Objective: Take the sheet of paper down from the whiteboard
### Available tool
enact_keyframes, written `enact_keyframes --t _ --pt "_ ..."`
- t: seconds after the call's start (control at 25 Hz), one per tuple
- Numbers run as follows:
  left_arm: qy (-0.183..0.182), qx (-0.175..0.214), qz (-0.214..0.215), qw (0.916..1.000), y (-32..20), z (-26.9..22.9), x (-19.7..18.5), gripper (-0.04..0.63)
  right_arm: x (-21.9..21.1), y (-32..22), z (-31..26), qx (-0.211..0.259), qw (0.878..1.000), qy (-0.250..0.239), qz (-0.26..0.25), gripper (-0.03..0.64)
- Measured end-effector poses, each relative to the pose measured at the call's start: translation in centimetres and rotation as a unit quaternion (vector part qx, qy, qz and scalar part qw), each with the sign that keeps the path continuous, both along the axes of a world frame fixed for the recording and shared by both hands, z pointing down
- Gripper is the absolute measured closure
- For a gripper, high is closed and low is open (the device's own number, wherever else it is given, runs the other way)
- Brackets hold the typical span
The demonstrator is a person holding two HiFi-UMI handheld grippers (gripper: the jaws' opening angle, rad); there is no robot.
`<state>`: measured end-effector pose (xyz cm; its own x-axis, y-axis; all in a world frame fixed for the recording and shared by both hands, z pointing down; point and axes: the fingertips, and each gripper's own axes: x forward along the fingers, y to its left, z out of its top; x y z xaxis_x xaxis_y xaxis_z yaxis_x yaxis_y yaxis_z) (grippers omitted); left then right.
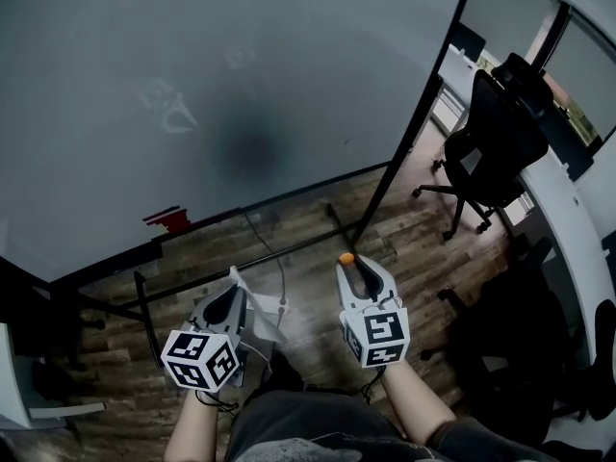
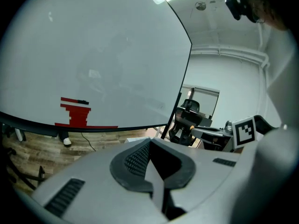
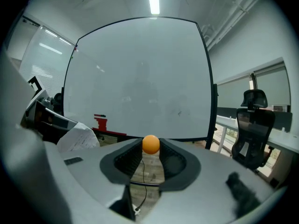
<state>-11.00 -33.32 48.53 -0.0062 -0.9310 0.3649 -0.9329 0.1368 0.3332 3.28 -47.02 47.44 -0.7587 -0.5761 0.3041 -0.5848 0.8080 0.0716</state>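
The whiteboard [image 1: 241,94] fills the upper head view and bears no sheet. My left gripper [image 1: 234,281] is low in front of it and shut on the white sheet of paper [image 1: 262,318], which hangs crumpled beside the jaws. In the left gripper view the paper [image 2: 153,183] shows as a thin edge pinched between the closed jaws. My right gripper [image 1: 348,264] is just to the right, shut on a small orange round magnet [image 1: 346,257] at its tips. The right gripper view shows the magnet [image 3: 150,144] between the jaws and the paper [image 3: 79,138] at the left.
A red eraser [image 1: 168,219] lies on the board's tray. The board's black stand legs [image 1: 380,200] and a cable [image 1: 279,277] are on the wooden floor ahead. A black office chair [image 1: 491,152] and a white desk [image 1: 577,229] stand at the right.
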Motion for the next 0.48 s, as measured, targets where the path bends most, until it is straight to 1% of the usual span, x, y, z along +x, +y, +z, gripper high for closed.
enact_keyframes --t 0.08,0.2,0.32,0.48 --pt "-0.007 -0.013 -0.004 0.9999 1.2 0.1 1.6 0.581 1.7 1.3 0.9 -0.018 1.0 0.001 -0.006 0.495" --pt "-0.013 -0.026 -0.02 0.9994 3.3 0.0 3.4 0.581 3.8 3.2 2.0 -0.037 0.999 -0.006 -0.017 0.495" --pt "-0.014 -0.035 -0.03 0.9988 5.5 0.1 4.9 0.581 4.7 4.9 3.4 -0.053 0.998 -0.014 -0.029 0.495" --pt "-0.013 -0.054 -0.029 0.998 8.2 0.7 6.4 0.581 5.4 7.4 4.5 -0.06 0.998 -0.011 -0.034 0.495"
